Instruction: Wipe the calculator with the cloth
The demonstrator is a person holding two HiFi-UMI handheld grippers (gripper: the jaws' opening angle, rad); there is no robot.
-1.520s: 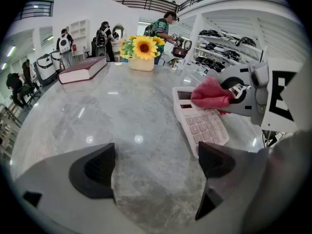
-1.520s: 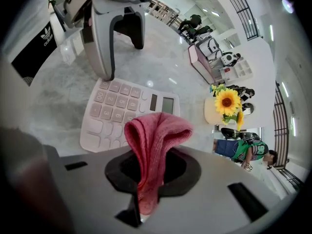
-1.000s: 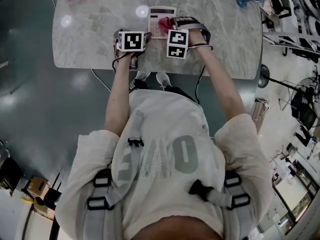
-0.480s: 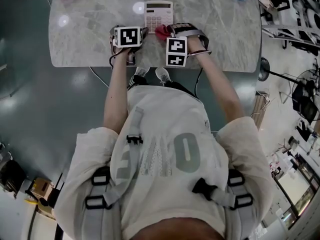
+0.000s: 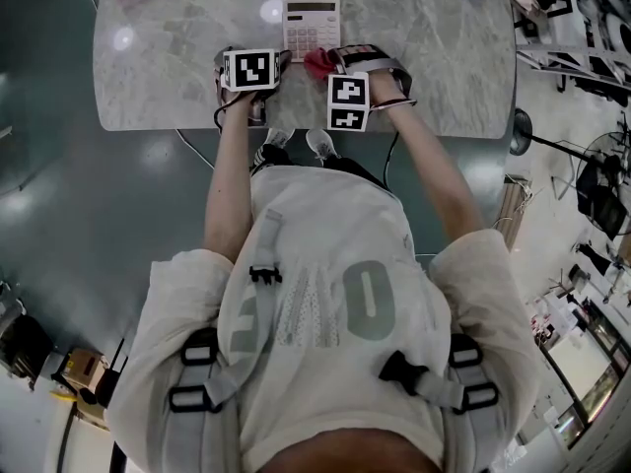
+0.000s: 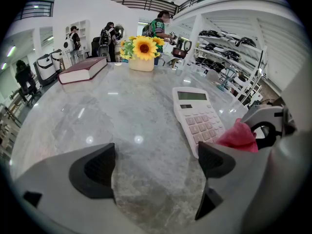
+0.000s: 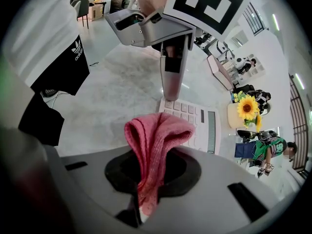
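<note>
While the right tool (image 7: 146, 179) pinches the cloth (image 7: 157, 135), the calculator (image 7: 195, 123) lies just beyond it, lengthwise away; the left tool (image 6: 156, 167) gapes empty.

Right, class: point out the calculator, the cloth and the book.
calculator (image 6: 197, 118), left gripper view, on its keys
cloth (image 7: 156, 138), right gripper view, on its folded top
book (image 6: 82, 68), left gripper view, on its cover

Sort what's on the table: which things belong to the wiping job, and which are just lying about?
Job: calculator; pink cloth, clamped in the right gripper.
Lying about: dark red book; potted sunflowers.
</note>
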